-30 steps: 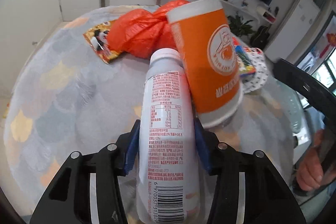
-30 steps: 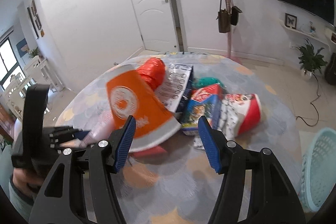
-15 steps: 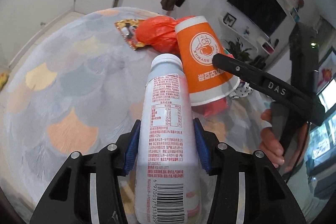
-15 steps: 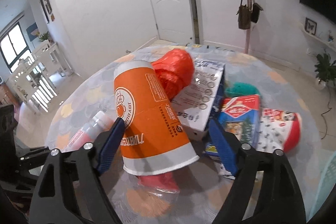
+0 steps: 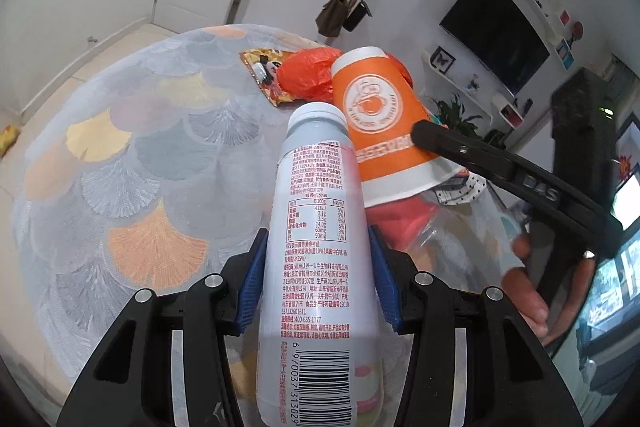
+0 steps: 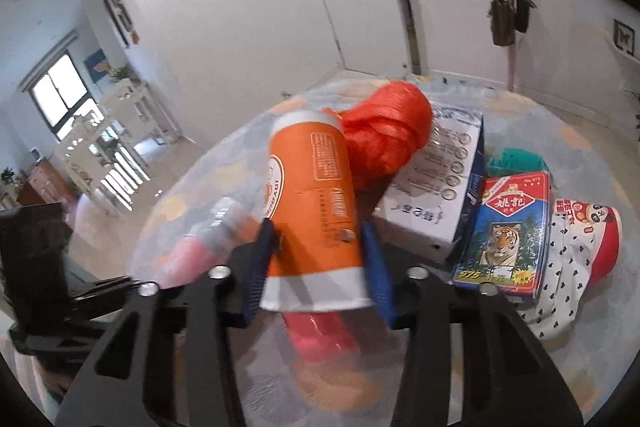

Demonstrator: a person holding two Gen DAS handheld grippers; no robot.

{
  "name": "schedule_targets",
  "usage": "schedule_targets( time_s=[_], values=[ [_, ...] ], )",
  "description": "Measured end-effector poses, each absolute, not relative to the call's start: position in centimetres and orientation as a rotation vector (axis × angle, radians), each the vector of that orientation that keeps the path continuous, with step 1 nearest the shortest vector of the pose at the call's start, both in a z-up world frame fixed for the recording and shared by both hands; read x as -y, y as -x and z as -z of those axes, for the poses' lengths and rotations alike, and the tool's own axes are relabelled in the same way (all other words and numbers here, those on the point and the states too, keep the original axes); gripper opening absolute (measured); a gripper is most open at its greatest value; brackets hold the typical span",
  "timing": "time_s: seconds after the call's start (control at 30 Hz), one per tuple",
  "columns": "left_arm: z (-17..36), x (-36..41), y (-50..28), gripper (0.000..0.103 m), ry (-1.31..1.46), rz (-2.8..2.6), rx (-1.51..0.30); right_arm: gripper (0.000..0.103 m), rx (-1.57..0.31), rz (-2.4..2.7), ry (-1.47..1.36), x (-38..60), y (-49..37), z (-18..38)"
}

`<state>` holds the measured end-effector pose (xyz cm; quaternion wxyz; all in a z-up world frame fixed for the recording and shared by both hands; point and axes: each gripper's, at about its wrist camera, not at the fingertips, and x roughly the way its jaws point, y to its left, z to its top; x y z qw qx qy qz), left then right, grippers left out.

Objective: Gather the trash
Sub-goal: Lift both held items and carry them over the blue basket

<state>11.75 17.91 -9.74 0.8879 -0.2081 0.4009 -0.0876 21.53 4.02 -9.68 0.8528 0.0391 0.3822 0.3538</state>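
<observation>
The left tongs (image 5: 316, 283) grip the bottle (image 5: 316, 247). The right tongs (image 6: 320, 263) are closing around the orange cup (image 6: 316, 203); squeeze gently so it won't crush.

black hand-held gripper (image 5: 318, 281), blue pads (image 5: 251, 287), silver screws, perhaps "DAS" lettering

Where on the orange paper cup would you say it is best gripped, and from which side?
Grip the orange paper cup across its body just above the white rim, from the open end. It lies tilted, mouth toward the right gripper, whose jaws are closing there.
</observation>
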Motion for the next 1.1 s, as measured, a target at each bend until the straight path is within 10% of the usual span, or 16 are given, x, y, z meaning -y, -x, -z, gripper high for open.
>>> schedule_targets(
  time_s=[0.67,1.1],
  values=[
    [9.5,-21.5,-10.4,0.047,0.470,0.116,-0.772,0.044,-0.986,-0.689,-0.069,-11.6,-23.6,11.2],
    [4.5,-19.3,-9.8,0.047,0.445,0.170,-0.655,0.038,-0.767,-0.710,-0.174,-5.8,-20.4,5.0]
  ],
)
